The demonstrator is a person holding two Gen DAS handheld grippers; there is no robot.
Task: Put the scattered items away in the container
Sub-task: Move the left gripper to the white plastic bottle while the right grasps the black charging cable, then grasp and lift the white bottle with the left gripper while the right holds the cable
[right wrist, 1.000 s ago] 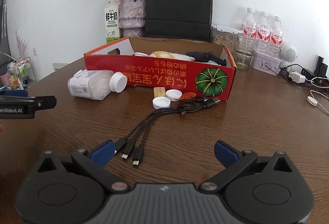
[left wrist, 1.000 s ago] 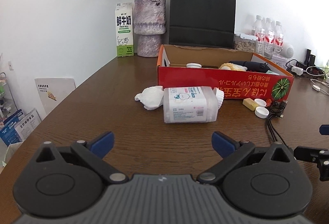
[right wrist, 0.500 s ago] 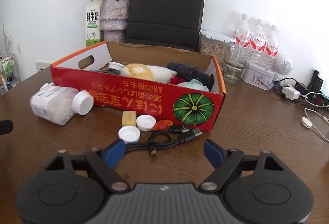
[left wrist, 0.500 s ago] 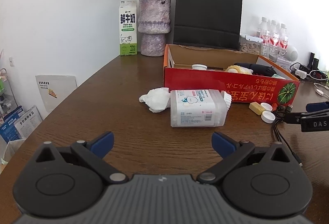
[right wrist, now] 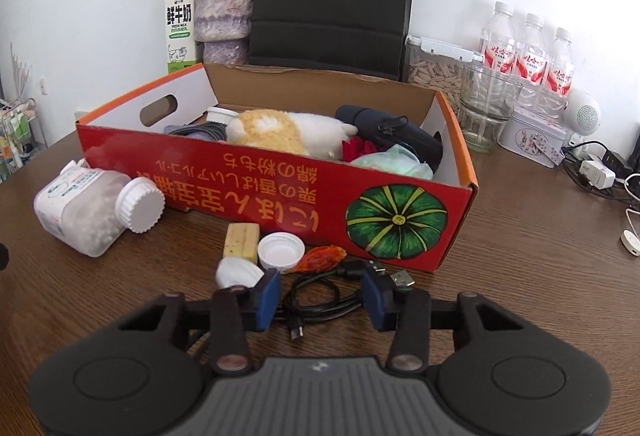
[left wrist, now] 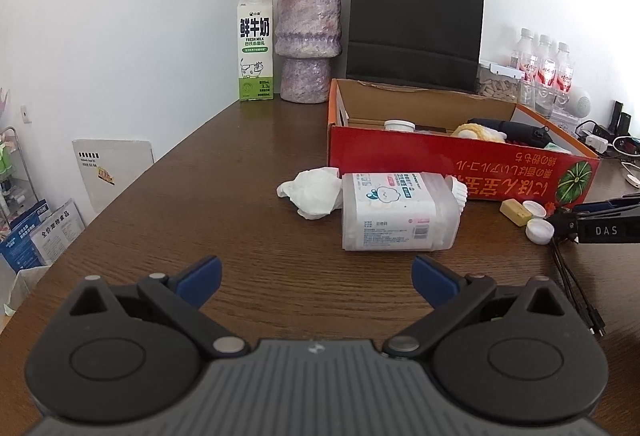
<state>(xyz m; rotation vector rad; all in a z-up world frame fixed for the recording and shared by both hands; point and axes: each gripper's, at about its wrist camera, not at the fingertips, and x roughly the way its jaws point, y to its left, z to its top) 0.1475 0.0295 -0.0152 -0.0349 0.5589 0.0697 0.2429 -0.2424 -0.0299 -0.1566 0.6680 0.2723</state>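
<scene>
- A dark wood table (left wrist: 240, 204) fills a white-walled room; the red box (right wrist: 256, 192) sits mid-table.
- My left claw (left wrist: 316, 278) hangs open over bare wood.
- My right claw (right wrist: 320, 298) is closing around the black cable (right wrist: 316, 290), not yet pinching.
- Since a second ago, my right claw advanced from the cable's plug ends to its coil beside the box.

A dark wooden table (left wrist: 224, 204) (grain running crosswise) stands against a plain white wall (left wrist: 120, 36), evenly lit.
</scene>
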